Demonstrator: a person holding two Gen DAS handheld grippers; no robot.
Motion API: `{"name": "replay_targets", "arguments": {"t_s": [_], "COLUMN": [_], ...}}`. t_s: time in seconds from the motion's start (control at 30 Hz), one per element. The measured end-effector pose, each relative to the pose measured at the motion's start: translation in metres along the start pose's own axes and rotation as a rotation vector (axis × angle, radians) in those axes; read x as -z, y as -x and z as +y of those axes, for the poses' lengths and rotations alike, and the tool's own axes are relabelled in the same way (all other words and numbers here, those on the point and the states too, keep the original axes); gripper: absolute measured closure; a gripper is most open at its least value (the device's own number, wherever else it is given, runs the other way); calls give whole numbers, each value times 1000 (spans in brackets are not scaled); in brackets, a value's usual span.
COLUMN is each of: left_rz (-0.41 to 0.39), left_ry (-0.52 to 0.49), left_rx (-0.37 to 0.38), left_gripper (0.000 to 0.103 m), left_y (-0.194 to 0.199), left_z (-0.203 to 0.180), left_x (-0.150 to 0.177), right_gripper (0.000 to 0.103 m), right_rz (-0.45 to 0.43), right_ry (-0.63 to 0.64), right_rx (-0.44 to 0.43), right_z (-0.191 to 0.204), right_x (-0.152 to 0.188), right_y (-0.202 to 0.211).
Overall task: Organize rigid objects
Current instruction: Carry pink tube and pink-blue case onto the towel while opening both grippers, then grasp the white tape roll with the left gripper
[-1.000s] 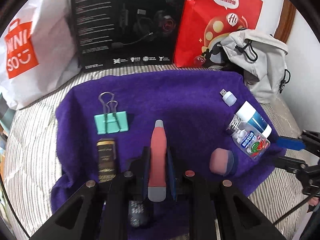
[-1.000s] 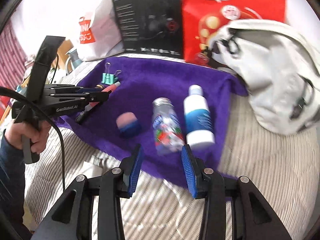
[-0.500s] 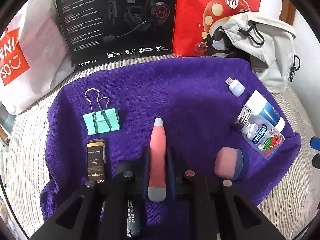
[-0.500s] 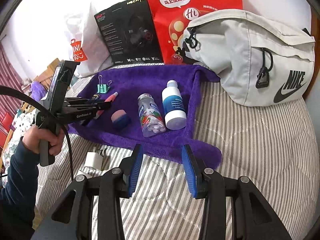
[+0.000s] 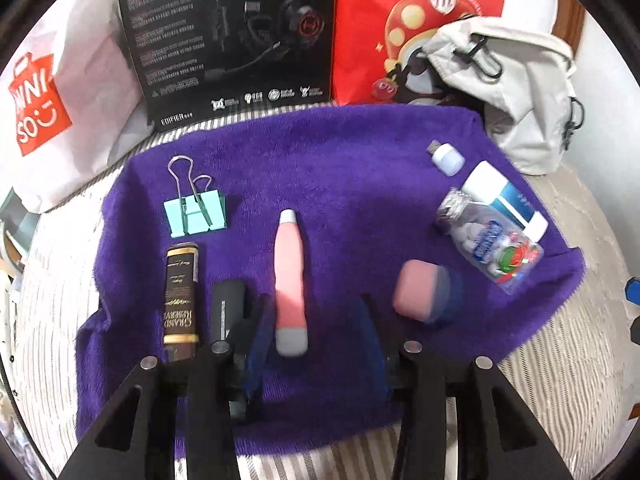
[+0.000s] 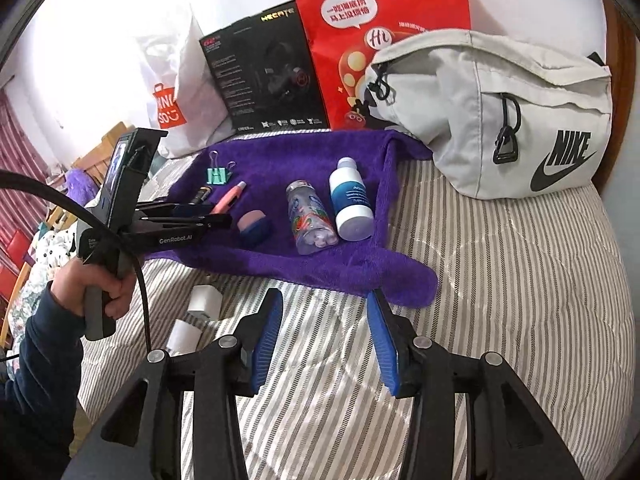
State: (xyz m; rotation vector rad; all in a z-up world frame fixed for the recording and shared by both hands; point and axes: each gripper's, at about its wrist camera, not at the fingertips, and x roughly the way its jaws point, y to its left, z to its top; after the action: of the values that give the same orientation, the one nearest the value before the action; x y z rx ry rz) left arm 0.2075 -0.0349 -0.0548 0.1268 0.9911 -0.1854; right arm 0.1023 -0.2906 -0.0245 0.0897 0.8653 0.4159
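Note:
A pink cutter (image 5: 291, 280) lies on the purple towel (image 5: 340, 168) between the fingers of my left gripper (image 5: 314, 312), which is open and not touching it. Left of it lie a black stick (image 5: 227, 308), a black-and-gold tube (image 5: 181, 300) and a teal binder clip (image 5: 196, 214). To the right are a pink-and-blue puff (image 5: 426, 296), a clear candy bottle (image 5: 492, 244), a white-and-blue bottle (image 5: 506, 202) and a small white plug (image 5: 448, 158). My right gripper (image 6: 325, 300) hangs open over the striped bedding, short of the towel's near edge (image 6: 360, 276).
A black headset box (image 5: 232, 36), a red bag (image 5: 408, 20) and a white shopping bag (image 5: 52, 92) stand behind the towel. A grey Nike bag (image 6: 500, 116) lies at the right. Two small white items (image 6: 204, 302) rest on the bedding near a hand (image 6: 108, 292).
My left gripper has opened and let go of the pink cutter, which now lies on the towel. My right gripper has drawn back from the towel.

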Motion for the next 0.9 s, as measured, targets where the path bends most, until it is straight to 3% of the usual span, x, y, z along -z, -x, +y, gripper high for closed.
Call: {"name": "replay_targets", "arguments": {"t_s": [0.13, 0.5, 0.77, 0.9], "left_rz": [-23, -33, 2, 27], "left_ry": [-4, 6, 62, 64], "left_rx": [-15, 48, 117, 118], "left_gripper": [63, 63, 63, 63], "left_y": [21, 67, 69, 62], "left_z": [-3, -28, -47, -55], "left_x": [8, 68, 101, 110], "right_gripper": [58, 58, 58, 58], "right_rz": [-9, -16, -18, -17], "right_ry": [-6, -42, -61, -57], "right_rx": [-5, 18, 29, 20], "right_z": [5, 2, -1, 1], "right_x": [5, 27, 46, 52], "right_y": [5, 18, 33, 35]}}
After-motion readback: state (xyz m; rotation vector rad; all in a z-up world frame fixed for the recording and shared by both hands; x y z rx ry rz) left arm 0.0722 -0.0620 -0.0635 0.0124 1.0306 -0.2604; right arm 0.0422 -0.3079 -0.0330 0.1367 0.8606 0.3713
